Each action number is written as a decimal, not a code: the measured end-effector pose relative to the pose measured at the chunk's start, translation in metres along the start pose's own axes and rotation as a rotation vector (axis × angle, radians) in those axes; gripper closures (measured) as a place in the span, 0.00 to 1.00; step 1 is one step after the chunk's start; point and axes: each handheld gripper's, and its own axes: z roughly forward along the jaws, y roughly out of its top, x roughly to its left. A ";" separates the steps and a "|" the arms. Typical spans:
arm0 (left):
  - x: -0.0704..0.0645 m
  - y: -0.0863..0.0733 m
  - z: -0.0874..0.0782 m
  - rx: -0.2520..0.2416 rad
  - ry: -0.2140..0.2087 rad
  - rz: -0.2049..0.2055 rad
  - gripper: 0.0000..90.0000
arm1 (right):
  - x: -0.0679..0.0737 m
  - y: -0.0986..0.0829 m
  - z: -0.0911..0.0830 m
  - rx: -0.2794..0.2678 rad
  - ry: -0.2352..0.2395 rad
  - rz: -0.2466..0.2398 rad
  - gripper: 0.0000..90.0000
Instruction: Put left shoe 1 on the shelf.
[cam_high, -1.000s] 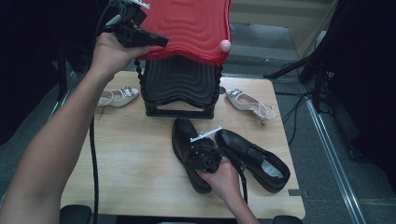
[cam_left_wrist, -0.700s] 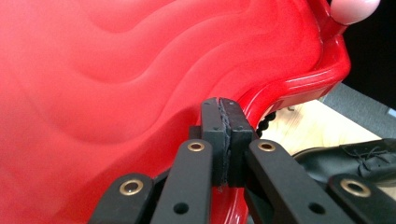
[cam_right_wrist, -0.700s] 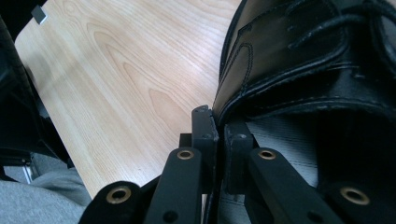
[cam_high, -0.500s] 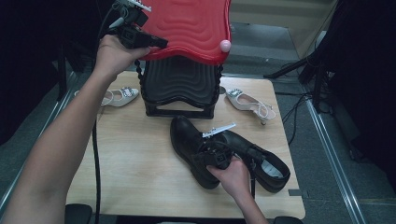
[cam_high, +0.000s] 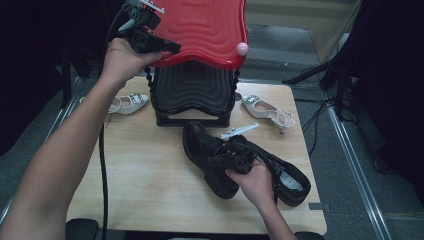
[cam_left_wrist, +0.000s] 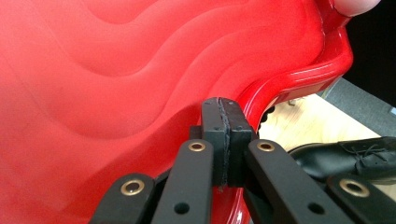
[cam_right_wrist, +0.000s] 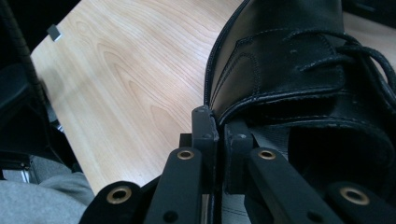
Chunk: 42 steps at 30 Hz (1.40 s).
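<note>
Your right gripper (cam_right_wrist: 219, 135) is clenched on the collar of the black shoe (cam_high: 207, 150), which lies on the table (cam_high: 135, 170) in front of the black box (cam_high: 192, 97). Your left gripper (cam_left_wrist: 226, 140) pinches the red lid (cam_high: 210, 27), holding it up above the box.

Both forearms were bare, no sleeves. Each claw (cam_high: 172, 48) was black — flat linked bars with brass rivets, a black cable trailing, a grey plate on top.
</note>
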 end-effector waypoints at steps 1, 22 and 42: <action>0.000 0.000 0.000 -0.001 -0.001 -0.002 1.00 | 0.001 0.001 -0.003 -0.006 0.007 -0.003 0.97; 0.002 0.000 -0.002 0.014 -0.003 -0.018 1.00 | 0.015 0.069 -0.039 -0.159 0.001 -0.089 0.97; 0.003 -0.003 -0.005 0.027 -0.005 -0.013 1.00 | 0.003 0.130 0.026 -0.315 -0.162 -0.123 0.97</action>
